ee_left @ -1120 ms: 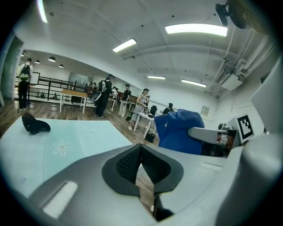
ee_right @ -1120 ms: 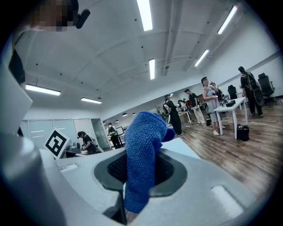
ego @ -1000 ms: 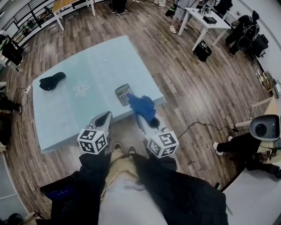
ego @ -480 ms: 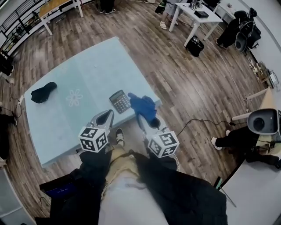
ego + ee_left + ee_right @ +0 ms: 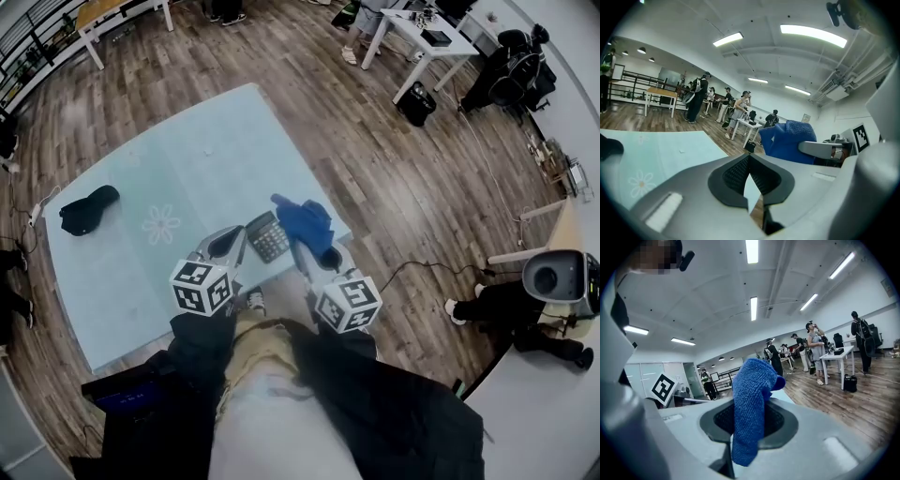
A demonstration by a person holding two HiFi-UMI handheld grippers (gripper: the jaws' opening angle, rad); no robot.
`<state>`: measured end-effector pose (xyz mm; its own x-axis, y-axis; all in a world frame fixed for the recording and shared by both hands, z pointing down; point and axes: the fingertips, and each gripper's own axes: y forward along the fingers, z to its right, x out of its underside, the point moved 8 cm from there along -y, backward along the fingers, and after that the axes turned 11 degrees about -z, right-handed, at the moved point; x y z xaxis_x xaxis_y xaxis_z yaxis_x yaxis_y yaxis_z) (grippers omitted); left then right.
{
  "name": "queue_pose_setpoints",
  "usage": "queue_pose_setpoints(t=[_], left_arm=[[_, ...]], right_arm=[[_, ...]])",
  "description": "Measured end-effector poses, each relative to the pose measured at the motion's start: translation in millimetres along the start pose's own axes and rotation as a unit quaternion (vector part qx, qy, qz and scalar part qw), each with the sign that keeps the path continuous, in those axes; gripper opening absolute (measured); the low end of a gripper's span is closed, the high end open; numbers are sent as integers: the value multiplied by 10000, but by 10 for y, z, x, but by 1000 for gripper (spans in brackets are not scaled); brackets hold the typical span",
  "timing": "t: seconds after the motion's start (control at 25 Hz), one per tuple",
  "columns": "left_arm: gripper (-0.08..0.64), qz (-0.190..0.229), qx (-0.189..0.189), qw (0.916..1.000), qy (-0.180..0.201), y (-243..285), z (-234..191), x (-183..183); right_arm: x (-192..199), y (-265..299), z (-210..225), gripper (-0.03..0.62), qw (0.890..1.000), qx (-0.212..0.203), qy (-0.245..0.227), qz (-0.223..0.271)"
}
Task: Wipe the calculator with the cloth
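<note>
My right gripper (image 5: 750, 417) is clenched on the blue cloth (image 5: 754, 385), my left gripper (image 5: 750, 177) is pressed together on nothing, and only the head view shows the calculator (image 5: 268, 235), lying on the table (image 5: 187, 150) just left of that cloth.

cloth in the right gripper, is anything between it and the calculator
Nothing visible does. The cloth is clamped in the right gripper, just right of the calculator, which lies uncovered near the table edge. The left gripper is on the calculator's other side.
</note>
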<state>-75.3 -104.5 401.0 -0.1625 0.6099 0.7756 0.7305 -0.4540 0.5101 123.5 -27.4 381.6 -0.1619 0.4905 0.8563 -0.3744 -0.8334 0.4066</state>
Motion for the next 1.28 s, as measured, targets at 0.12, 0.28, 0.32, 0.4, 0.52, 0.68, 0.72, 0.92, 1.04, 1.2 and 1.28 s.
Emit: queue_pose_setpoints(t=[0.12, 0.28, 0.32, 0.4, 0.52, 0.68, 0.72, 0.92, 1.04, 1.2, 1.28], left_arm=[[-3, -119, -8, 9999, 36, 62, -208, -41], [-3, -195, 27, 9998, -14, 97, -484, 19], [-3, -211, 6, 9997, -85, 108, -563, 44], [-3, -278, -42, 9992, -278, 124, -682, 132], [-3, -399, -90, 9979, -507, 176, -798, 294], [-3, -505, -245, 9961, -676, 451, -1136, 371], [-3, -561, -309, 9953, -729, 513, -1203, 388], [-3, -831, -620, 9901, -945, 530, -1099, 557], [-3, -1001, -760, 9869, -1015, 617, -1007, 688], [-3, -1294, -842, 9809, -1186, 797, -963, 920], [-3, -1384, -913, 9778, -1285, 871, -990, 1010]], right_arm=[[-61, 233, 19, 91, 9999, 47, 20, -136], [-54, 540, 14, 91, 9994, 63, 79, -336], [-45, 612, 2, 91, 9992, 41, 96, -391], [9, 707, -29, 91, 9984, -6, 119, -545], [144, 819, -11, 91, 9965, -50, 161, -818], [217, 1232, 194, 89, 9944, 8, 123, -1046], [225, 1312, 244, 89, 9938, 29, 107, -1108], [314, 1294, 363, 87, 9898, -66, -184, -1412], [420, 1368, 483, 87, 9851, -263, -360, -1660], [616, 1587, 627, 87, 9736, -428, -897, -2057], [706, 1746, 664, 87, 9648, -549, -1302, -2217]])
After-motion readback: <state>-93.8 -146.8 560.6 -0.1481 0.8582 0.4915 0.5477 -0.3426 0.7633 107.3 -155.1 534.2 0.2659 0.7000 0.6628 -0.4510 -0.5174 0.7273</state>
